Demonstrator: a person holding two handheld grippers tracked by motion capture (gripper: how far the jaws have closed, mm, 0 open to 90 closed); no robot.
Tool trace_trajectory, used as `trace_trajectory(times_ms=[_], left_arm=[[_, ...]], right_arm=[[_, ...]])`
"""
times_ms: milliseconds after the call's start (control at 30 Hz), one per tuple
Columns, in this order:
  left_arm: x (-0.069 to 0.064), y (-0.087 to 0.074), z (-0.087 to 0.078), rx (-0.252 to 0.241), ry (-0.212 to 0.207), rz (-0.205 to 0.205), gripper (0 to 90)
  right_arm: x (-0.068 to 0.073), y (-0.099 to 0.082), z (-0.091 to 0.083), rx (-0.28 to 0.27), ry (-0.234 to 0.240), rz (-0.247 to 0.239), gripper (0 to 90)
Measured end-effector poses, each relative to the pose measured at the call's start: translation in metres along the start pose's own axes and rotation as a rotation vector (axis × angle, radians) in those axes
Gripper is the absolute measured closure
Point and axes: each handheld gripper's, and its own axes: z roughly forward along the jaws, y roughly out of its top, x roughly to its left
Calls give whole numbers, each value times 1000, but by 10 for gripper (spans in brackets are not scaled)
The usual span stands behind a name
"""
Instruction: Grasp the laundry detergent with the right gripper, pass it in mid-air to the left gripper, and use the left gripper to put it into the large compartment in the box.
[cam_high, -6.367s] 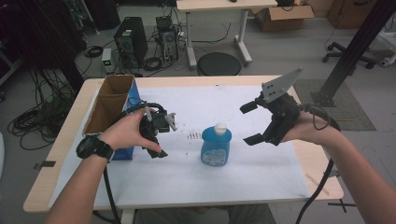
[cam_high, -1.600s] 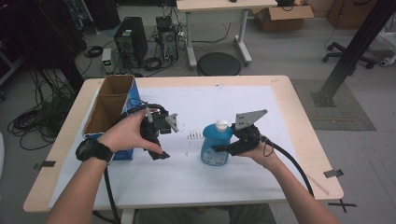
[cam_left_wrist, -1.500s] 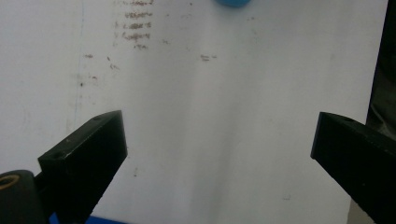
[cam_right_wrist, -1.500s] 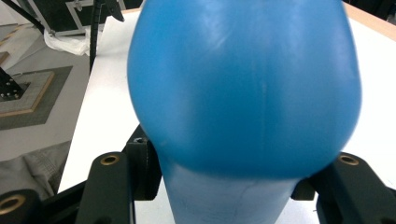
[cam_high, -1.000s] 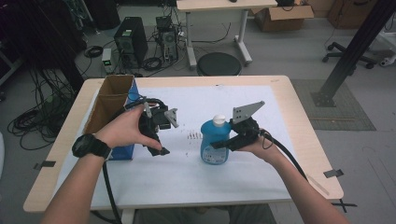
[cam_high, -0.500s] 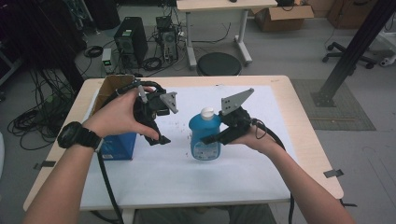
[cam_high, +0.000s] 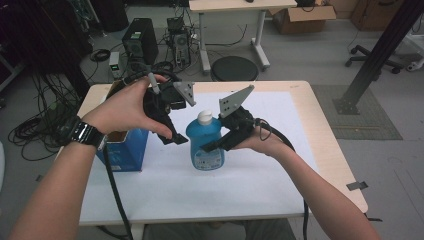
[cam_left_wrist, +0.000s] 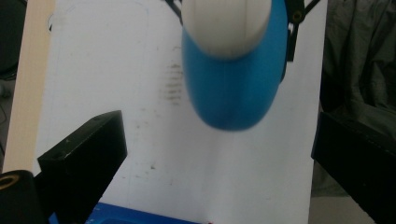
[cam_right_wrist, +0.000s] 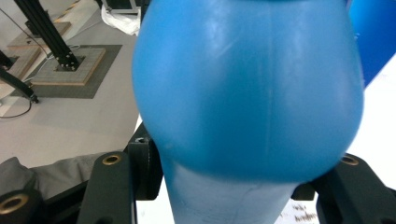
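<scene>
A blue dish-soap bottle (cam_high: 204, 145) with a white cap (cam_high: 205, 117) hangs upright a little above the white sheet. My right gripper (cam_high: 216, 144) is shut on the bottle's lower body from the right. In the right gripper view the blue bottle (cam_right_wrist: 247, 93) bulges between both black jaws. My left gripper (cam_high: 176, 122) is open, held just left of the bottle near its cap. The left gripper view looks down on the cap (cam_left_wrist: 226, 23) and the blue shoulder (cam_left_wrist: 233, 88), with the jaws wide apart and nothing between the left gripper (cam_left_wrist: 219, 140).
An open blue box (cam_high: 122, 150) with a cardboard inside stands at the table's left edge, under my left forearm. A white sheet (cam_high: 250, 185) covers most of the wooden table (cam_high: 330, 145). Beyond the far edge are a round stool (cam_high: 234, 67) and computer cases.
Both hands have risen. The right gripper has carried the bottle up and to the left, closer to the left gripper, which stays open.
</scene>
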Motion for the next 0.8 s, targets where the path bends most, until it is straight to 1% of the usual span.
trace_trajectory(times_ms=[33,100,167,233,367,433,467,667,800], left_arm=[[0,0,0,0,0,0,40],[0,5,-2,0,-9,7,40],[0,7,-2,-1,-12,6,40],[-1,11,-1,13,-26,-3,40],[-1,13,1,20,-36,-9,40],[-2,15,3,23,-40,-9,40],[-2,16,4,25,-51,-9,40],[-4,19,7,24,-61,-5,40],[-4,20,11,24,-65,-13,40]], right_arm=[[0,0,0,0,0,0,433],[2,5,5,5,14,-11,433],[2,8,7,8,15,-22,433],[4,10,9,8,23,-32,433],[5,12,11,8,27,-43,433],[7,13,12,12,28,-48,433],[7,14,12,14,27,-51,432],[8,15,11,14,23,-52,433],[9,15,10,14,18,-59,433]])
